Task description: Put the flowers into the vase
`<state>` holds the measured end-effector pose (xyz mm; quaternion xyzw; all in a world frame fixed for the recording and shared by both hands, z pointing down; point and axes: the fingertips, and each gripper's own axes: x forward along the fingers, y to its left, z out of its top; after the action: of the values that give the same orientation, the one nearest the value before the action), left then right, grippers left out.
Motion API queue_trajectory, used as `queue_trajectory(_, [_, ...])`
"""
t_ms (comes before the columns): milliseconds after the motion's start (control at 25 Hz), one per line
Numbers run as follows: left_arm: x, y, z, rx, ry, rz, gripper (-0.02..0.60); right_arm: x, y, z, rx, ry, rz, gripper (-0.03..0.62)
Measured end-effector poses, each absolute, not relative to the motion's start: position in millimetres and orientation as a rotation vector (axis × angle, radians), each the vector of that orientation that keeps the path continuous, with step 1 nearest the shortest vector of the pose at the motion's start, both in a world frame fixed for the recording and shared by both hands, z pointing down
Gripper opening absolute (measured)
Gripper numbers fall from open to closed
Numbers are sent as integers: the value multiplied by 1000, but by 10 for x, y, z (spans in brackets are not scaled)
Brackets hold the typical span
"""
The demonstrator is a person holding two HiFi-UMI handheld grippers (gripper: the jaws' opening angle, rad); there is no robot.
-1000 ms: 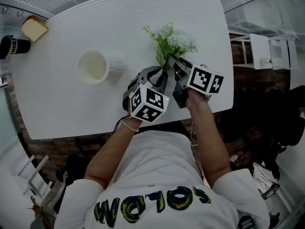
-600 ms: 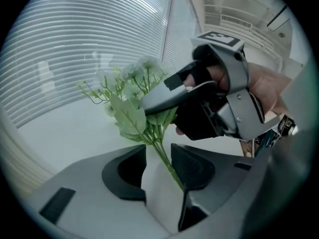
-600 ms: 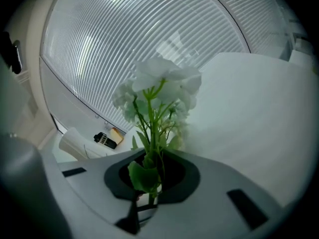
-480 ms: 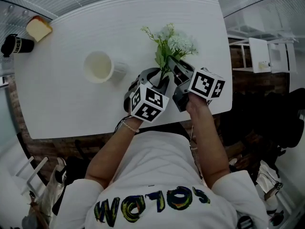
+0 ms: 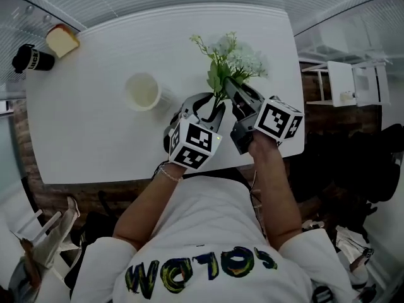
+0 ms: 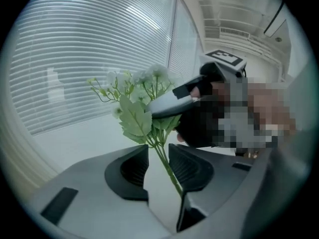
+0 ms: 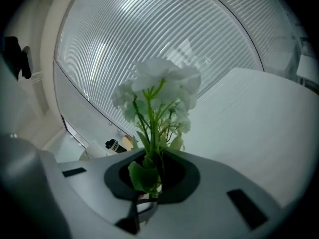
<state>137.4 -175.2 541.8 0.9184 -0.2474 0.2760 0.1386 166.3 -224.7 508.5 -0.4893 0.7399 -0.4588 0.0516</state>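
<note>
The flowers' stem ends are hidden throughout.

Matt whites and greys, hardly any gloss.
The counter is a smooth, matt white top, and the cream vase on it looks smooth with a dull finish. The flowers have soft, cloth-like white blooms, matt veined leaves and thin smooth green stems. The right tool has a smooth, matt grey plastic shell and dark matt pads. The person's shirt is white cloth with coloured print.
</note>
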Motion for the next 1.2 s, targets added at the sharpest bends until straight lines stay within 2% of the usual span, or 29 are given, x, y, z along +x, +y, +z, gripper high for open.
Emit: queue_trajectory(1200, [1110,-1893,3581,2818,-883,438,163,1440,-2409,3065,-1343,2456,-879,35])
